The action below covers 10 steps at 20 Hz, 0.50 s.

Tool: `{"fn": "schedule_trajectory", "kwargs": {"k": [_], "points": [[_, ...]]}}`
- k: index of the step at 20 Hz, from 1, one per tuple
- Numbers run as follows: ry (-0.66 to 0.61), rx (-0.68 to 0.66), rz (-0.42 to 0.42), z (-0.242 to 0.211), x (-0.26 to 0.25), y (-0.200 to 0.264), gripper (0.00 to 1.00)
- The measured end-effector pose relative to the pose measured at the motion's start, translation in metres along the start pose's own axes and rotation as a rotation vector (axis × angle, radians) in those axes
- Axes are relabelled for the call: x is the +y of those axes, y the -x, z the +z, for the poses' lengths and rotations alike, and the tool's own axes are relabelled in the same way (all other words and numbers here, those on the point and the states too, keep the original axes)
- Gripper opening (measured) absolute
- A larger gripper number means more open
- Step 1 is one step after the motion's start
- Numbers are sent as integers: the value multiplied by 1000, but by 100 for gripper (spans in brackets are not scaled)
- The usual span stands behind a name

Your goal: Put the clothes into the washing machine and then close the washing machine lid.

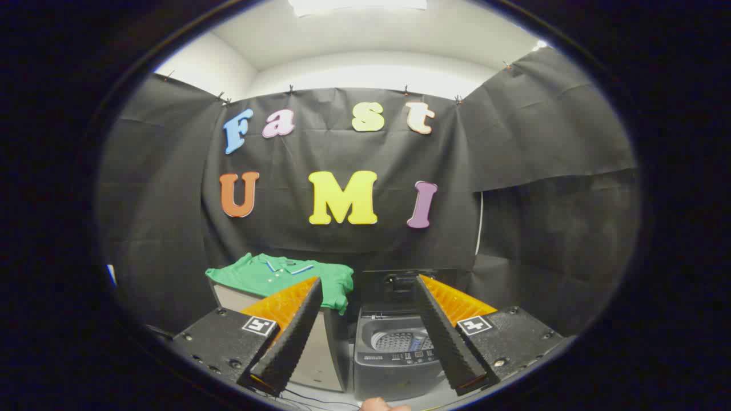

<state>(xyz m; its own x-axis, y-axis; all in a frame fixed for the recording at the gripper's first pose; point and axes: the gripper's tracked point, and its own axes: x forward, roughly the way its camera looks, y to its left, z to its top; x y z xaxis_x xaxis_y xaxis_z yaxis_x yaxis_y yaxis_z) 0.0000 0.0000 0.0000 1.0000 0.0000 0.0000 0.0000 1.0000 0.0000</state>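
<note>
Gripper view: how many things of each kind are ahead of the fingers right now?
Green shirts: 1, lying on the cabinet
Cabinets: 1
Washing machines: 1, lid up
Total: 3
The gripper is open, holding nothing.

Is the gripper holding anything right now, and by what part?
Nothing is held. The gripper is open, with the green shirt and the washing machine lying beyond its fingers.

Staged recording booth, not a home; creased black cloth wall [342,154] clipped up across centre and right of the frame; white room wall and ceiling above it, ceiling light at top centre; small grey top-loading washing machine [394,357], lid raised, lower centre; green polo shirt [274,277] on a pale cabinet [320,354], lower left.
</note>
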Motion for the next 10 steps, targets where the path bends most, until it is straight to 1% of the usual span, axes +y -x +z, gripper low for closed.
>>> {"fn": "schedule_trajectory", "kwargs": {"k": [5,10], "points": [[16,9,35,5,10,-5,100],[14,11,28,17,13,-11,100]]}}
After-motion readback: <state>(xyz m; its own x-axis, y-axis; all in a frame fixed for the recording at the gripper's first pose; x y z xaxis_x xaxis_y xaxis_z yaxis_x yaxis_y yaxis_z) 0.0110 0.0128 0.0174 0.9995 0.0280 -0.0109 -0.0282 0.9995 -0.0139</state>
